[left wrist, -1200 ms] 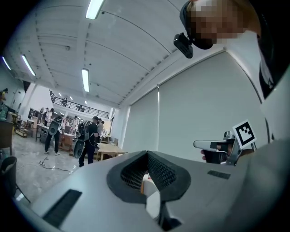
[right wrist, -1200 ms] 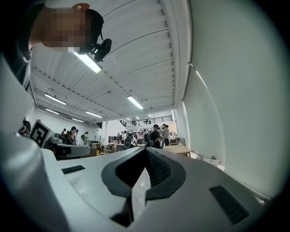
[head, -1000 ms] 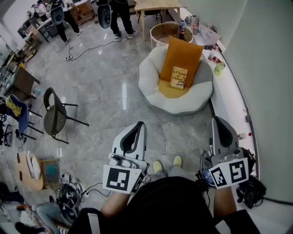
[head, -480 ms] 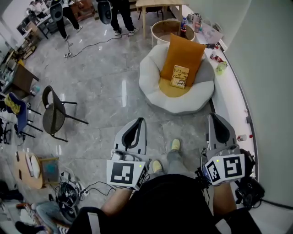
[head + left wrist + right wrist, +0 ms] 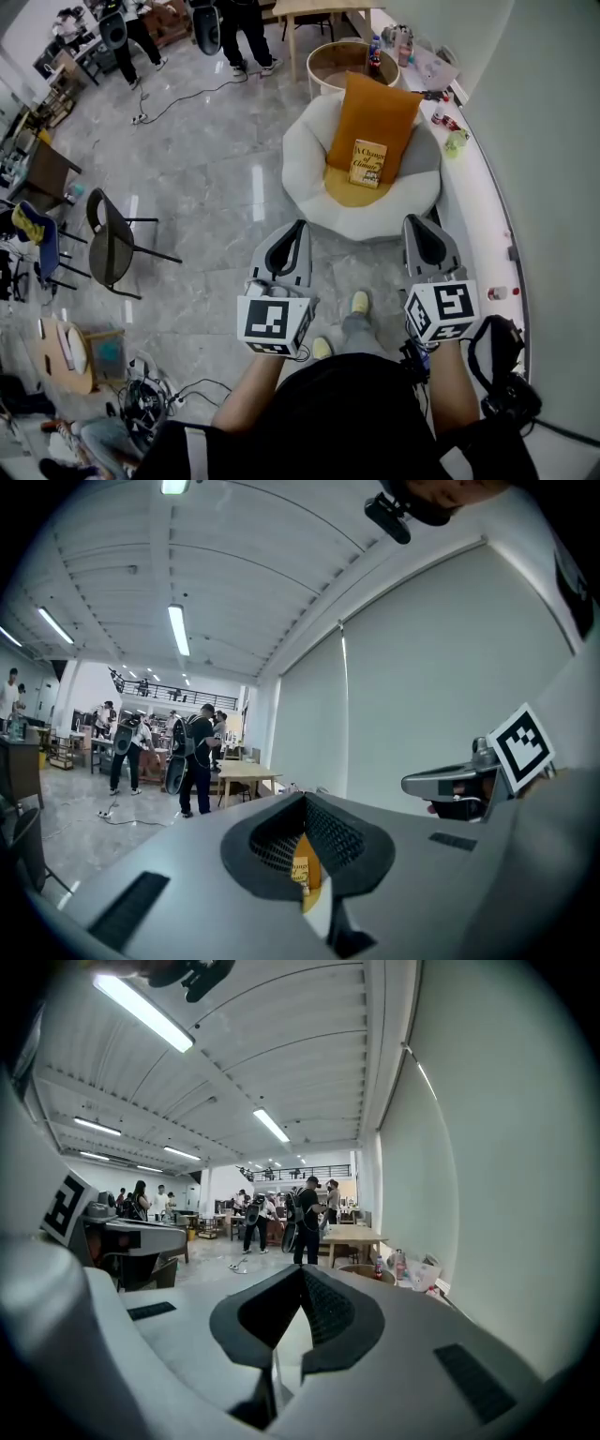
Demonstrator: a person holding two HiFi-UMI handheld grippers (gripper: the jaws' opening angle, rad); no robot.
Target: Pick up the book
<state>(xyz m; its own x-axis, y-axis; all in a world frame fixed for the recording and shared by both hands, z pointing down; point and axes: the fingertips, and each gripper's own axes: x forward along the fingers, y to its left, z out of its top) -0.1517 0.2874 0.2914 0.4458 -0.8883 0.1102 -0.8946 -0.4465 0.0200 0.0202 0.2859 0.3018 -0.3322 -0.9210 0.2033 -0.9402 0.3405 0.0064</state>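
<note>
Room: wide hall with a polished grey floor (image 5: 206, 178). People (image 5: 246, 28) stand far off at the top edge of the head view, and a black chair (image 5: 111, 246) stands well away on my left.
Seat: round white floor seat (image 5: 305, 178) set close to the pale wall, straight ahead of my feet.
Cushion: orange cushion (image 5: 377, 111) propped against the back of the seat, its lower end resting on the seat.
Book: yellow-covered book (image 5: 367, 163) leaning upright on the lower front of the cushion, cover towards me. In the left gripper view I glimpse it (image 5: 300, 869) through the slit under my tongs' tips.
Left tongs (image 5: 298, 227): clenched, tips met (image 5: 305, 799), nothing between them. They hang over the floor, pointing at the seat, well apart from the book.
Right tongs (image 5: 412, 221): clenched as well, tips together (image 5: 302, 1269) and empty. In the head view their tip shows against the near rim of the seat, apart from the book.
Feet: my yellow shoes (image 5: 360, 302) on the floor between the two tongs.
</note>
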